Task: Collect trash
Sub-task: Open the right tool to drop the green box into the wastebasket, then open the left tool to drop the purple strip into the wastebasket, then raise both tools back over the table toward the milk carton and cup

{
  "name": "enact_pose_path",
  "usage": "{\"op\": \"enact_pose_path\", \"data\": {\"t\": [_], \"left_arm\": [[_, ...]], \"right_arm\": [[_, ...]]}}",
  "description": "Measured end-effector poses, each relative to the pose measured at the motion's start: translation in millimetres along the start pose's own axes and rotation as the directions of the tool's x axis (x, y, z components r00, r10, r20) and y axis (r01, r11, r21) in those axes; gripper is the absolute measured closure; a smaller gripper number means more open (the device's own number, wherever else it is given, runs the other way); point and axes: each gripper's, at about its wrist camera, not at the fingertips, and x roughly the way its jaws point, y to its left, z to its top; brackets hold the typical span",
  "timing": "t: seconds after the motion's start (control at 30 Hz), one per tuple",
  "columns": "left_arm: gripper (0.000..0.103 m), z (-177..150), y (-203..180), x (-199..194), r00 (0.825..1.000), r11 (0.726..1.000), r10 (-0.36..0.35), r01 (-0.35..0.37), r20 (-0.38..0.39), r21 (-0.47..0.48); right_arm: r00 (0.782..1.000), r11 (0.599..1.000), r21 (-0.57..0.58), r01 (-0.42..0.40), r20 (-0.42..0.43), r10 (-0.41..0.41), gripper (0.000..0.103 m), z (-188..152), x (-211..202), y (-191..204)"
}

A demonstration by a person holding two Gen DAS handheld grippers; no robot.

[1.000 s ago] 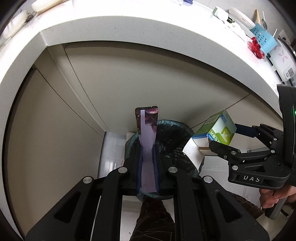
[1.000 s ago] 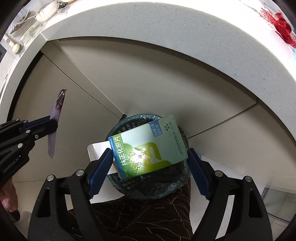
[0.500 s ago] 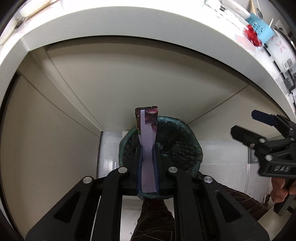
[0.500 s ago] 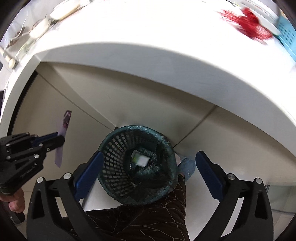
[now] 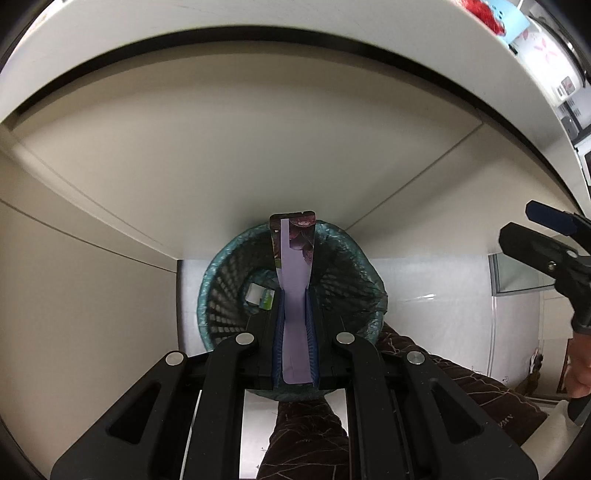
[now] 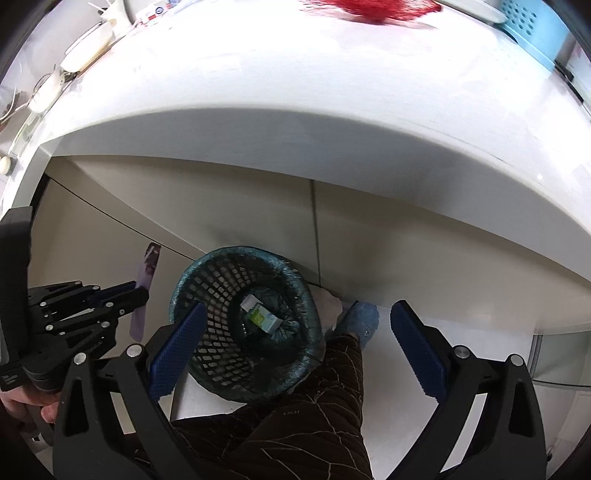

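My left gripper (image 5: pixel 294 295) is shut on a flat purple wrapper (image 5: pixel 295 258) and holds it upright above a dark mesh trash basket (image 5: pixel 221 280) lined with a green bag. The green and white box (image 5: pixel 264 297) lies at the basket's bottom. In the right wrist view my right gripper (image 6: pixel 295 317) is open and empty above the basket (image 6: pixel 207 288), with the box (image 6: pixel 260 314) inside. The left gripper (image 6: pixel 140 293) with the wrapper (image 6: pixel 147 264) shows at the left there. The right gripper's fingers (image 5: pixel 546 221) show at the right edge of the left wrist view.
A white counter (image 6: pixel 295 110) overhangs beige cabinet doors (image 5: pixel 258 166) just behind the basket. Red items (image 6: pixel 369 7) and a blue basket (image 6: pixel 532 26) sit on the counter. My leg in dark brown trousers (image 6: pixel 295 424) and a blue shoe (image 6: pixel 360 319) stand beside the basket on the white floor.
My right gripper opened and dropped the green box into the basket, then rose and drew back. My left gripper moved over the basket, still holding the wrapper.
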Motion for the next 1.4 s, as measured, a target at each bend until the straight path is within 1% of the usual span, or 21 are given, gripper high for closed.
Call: {"op": "enact_pose_path", "data": {"t": [0.13,0.2,0.3,0.4,0.47,0.6,0.67,0.73,0.8,0.83,0.9,0.97,1.13,1.27,1.4], "left_arm": [[0.091,-1,-7,8,1.0,1.0,-0.012,0.012,-0.012,0.01],[0.088,1,-8,10,1.0,1.0,-0.018,0.018,-0.019,0.018],[0.088,3,-12,9,0.999,0.999,-0.023,0.023,-0.026,0.027],[0.081,3,-14,12,0.999,1.0,-0.021,0.022,-0.034,0.02],[0.068,2,-12,14,1.0,1.0,-0.014,0.015,-0.026,0.016],[0.058,2,-10,11,1.0,1.0,-0.007,0.007,-0.02,0.009],[0.048,3,-10,5,1.0,1.0,-0.003,0.003,-0.007,0.011],[0.042,4,-10,-9,1.0,1.0,0.002,-0.002,0.012,0.006],[0.036,7,-11,-20,0.999,1.0,-0.009,0.009,0.032,0.008],[0.03,8,-13,-27,0.999,1.0,-0.001,0.0,0.046,0.015],[0.025,11,-15,-43,0.997,1.0,-0.003,0.001,0.082,0.025],[0.014,13,-16,-58,0.993,1.0,0.005,-0.008,0.116,0.021],[0.006,20,-12,-99,0.982,1.0,0.012,-0.01,0.188,-0.012],[0.006,28,-9,-126,0.976,0.999,0.011,-0.002,0.219,-0.038],[0.006,39,-10,-140,0.972,0.998,0.034,-0.02,0.233,-0.059]], "right_arm": [[1.0,1.0,-0.003,0.022,-0.015,-0.022,0.008,1,-3,-4],[1.0,1.0,-0.002,0.024,-0.018,-0.024,0.008,2,-3,-5],[1.0,1.0,-0.003,0.027,-0.014,-0.027,0.008,4,-4,-8],[0.999,0.999,-0.002,0.033,-0.01,-0.033,0.008,6,-6,-9],[0.999,0.999,0.001,0.034,-0.01,-0.034,0.008,7,-7,-11],[0.999,0.999,0.009,0.037,-0.01,-0.037,0.008,9,-12,-12],[0.999,0.999,0.017,0.034,-0.006,-0.034,0.008,9,-15,-13],[1.0,0.999,0.021,0.031,0.001,-0.031,0.008,13,-22,-14],[0.999,0.999,0.019,0.035,0.011,-0.035,0.008,16,-28,-13],[0.999,0.999,0.018,0.035,0.023,-0.035,0.008,18,-32,-13],[0.998,0.999,0.016,0.038,0.046,-0.039,0.008,21,-43,-14],[0.997,0.999,0.018,0.043,0.069,-0.044,0.008,25,-55,-15],[0.991,0.998,0.055,0.022,0.129,-0.029,0.008,36,-84,-19],[0.986,0.998,0.064,0.014,0.167,-0.025,0.008,47,-103,-21],[0.981,0.997,0.07,0.017,0.191,-0.03,0.008,57,-117,-21]]}}
